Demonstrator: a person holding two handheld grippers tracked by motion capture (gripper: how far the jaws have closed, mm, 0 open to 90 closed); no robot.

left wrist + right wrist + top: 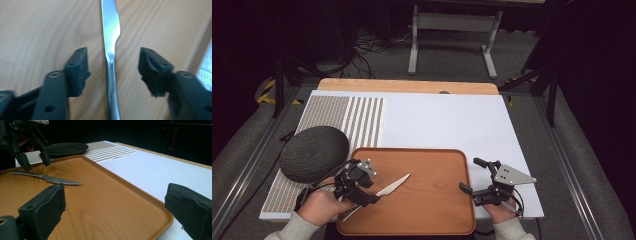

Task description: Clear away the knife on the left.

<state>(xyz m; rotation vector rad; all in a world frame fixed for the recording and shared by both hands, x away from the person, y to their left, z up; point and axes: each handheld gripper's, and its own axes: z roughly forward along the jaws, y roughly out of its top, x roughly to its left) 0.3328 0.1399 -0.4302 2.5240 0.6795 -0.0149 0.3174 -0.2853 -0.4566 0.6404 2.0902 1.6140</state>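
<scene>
Left gripper [371, 192] low over near-left part of wooden tray [437, 210], jaws spread either side of steak knife [393, 185] handle, pads clear of it; knife flat on tray, serrated blade angled toward tray centre. Right gripper [469, 176] at tray's right edge, jaws spread wide, nothing between. Farther left: dark round plate [313, 153] on striped placemat [357, 120], white tabletop [447, 120] beyond.

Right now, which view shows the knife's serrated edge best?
The right gripper view: the whole knife lies side-on on the tray, teeth visible along the blade. The left gripper view shows a blurred close-up between open jaws; the high view shows it small, partly behind the left gripper.
</scene>
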